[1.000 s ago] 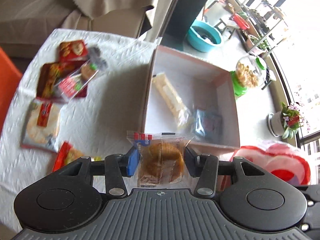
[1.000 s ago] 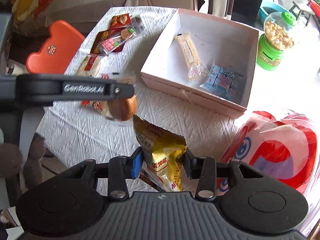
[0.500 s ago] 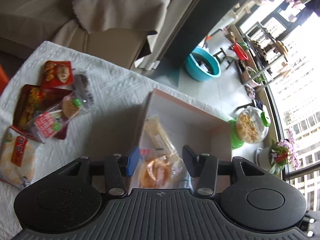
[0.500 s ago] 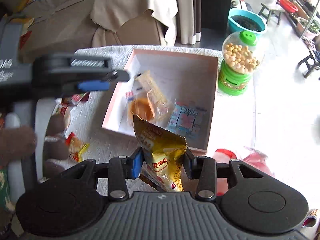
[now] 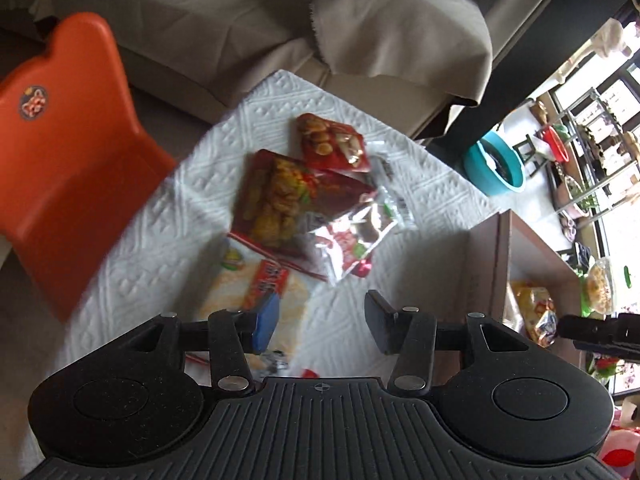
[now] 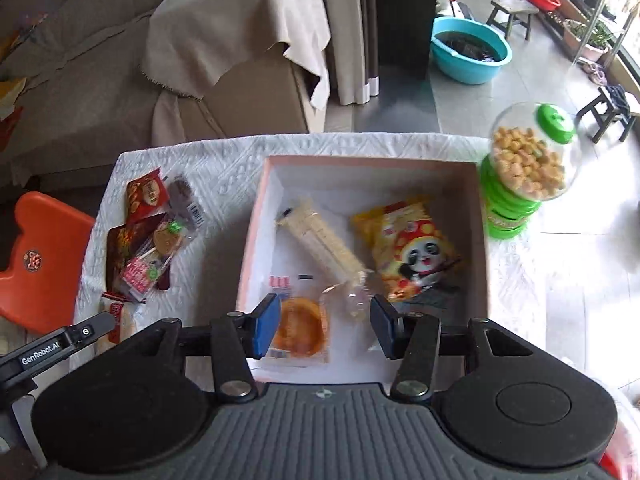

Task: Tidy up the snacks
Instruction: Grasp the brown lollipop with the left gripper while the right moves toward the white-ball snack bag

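- Our left hand-held gripper (image 5: 318, 322) hangs released, empty, above loose snack packets (image 5: 296, 196) on the counter (image 5: 160, 248).
- Our right hand-held gripper (image 6: 322, 330), jaws opening, grasps nothing over the box (image 6: 256, 240).
- Only its view shows the yellow bag (image 6: 412, 246) lying inside.

Orange chair (image 5: 68, 152) beside table; teal basin (image 6: 470, 54) on floor; draped sofa (image 6: 120, 80).

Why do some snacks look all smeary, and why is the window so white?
Left wrist view: the snack packets on the white cloth are smeared by motion blur, and the window is washed out by daylight. Right wrist view: sharper, though the yellow panda packet in the box looks slightly soft.
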`<state>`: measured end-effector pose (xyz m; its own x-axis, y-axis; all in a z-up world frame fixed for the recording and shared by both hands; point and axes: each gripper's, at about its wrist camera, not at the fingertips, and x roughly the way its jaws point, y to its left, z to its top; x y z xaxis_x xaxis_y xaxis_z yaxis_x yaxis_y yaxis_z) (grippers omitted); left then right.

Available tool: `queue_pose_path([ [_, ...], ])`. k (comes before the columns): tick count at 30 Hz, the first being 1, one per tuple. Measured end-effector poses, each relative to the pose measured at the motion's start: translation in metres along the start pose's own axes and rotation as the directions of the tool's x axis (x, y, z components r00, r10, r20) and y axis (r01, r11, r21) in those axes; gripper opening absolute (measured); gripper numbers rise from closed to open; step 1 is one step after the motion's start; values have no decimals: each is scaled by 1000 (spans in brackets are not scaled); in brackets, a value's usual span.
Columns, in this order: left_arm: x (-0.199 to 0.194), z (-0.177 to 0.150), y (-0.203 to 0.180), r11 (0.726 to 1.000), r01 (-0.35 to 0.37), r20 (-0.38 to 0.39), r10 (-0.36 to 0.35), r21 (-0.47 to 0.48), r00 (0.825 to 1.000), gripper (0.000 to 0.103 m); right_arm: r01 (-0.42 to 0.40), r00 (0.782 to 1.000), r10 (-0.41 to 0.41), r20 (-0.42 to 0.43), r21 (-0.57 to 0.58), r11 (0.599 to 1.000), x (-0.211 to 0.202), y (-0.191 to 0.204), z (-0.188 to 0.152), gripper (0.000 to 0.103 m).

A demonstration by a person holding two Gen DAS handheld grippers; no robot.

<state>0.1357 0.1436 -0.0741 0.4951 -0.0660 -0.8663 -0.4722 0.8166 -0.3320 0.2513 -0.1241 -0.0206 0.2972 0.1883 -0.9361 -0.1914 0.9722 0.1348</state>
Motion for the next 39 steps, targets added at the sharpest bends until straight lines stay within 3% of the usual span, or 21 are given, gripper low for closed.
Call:
queue_pose_path([
  [5, 1, 10, 41, 998, 9, -50, -6, 64, 999, 52, -125, 992, 123, -28, -86, 988, 27, 82, 18, 60],
  [8, 2, 9, 64, 995, 71, -103, -63, 77, 993, 52, -196, 981, 195, -26, -117, 974, 57, 130, 44, 68],
  [15, 7, 9, 102, 985, 162, -160, -151, 57, 976, 52, -79, 997, 80, -4, -218, 973, 157, 207, 103, 68],
  [17, 7, 11, 109, 981, 188, -173, -179, 40, 969, 52, 1, 1000, 1, 4, -321, 947, 183, 228, 110, 70],
  [19, 7, 12, 110, 977, 209, -188, -198, 40, 962, 52, 7, 1000, 6, 30, -402, 915, 192, 242, 111, 74],
  [22, 10, 15, 110, 972, 232, -211, -218, 41, 953, 52, -68, 997, 40, -73, -425, 903, 199, 245, 113, 70],
  [24, 12, 17, 110, 969, 243, -220, -231, 29, 948, 52, -73, 995, 39, -89, -415, 907, 191, 239, 106, 68],
  [28, 17, 24, 102, 967, 255, -232, -242, 28, 942, 52, -73, 994, 30, -109, -416, 907, 161, 223, 72, 48],
  [29, 19, 25, 99, 966, 256, -237, -241, 35, 941, 52, -101, 989, 47, -141, -408, 908, 153, 217, 59, 40],
  [31, 21, 28, 92, 964, 259, -250, -239, 53, 938, 52, -154, 975, 79, -210, -372, 915, 145, 206, 37, 35],
  [39, 25, 29, 55, 941, 284, -292, -224, 182, 930, 52, -148, 960, 96, -265, -185, 971, 121, 162, -25, 35],
])
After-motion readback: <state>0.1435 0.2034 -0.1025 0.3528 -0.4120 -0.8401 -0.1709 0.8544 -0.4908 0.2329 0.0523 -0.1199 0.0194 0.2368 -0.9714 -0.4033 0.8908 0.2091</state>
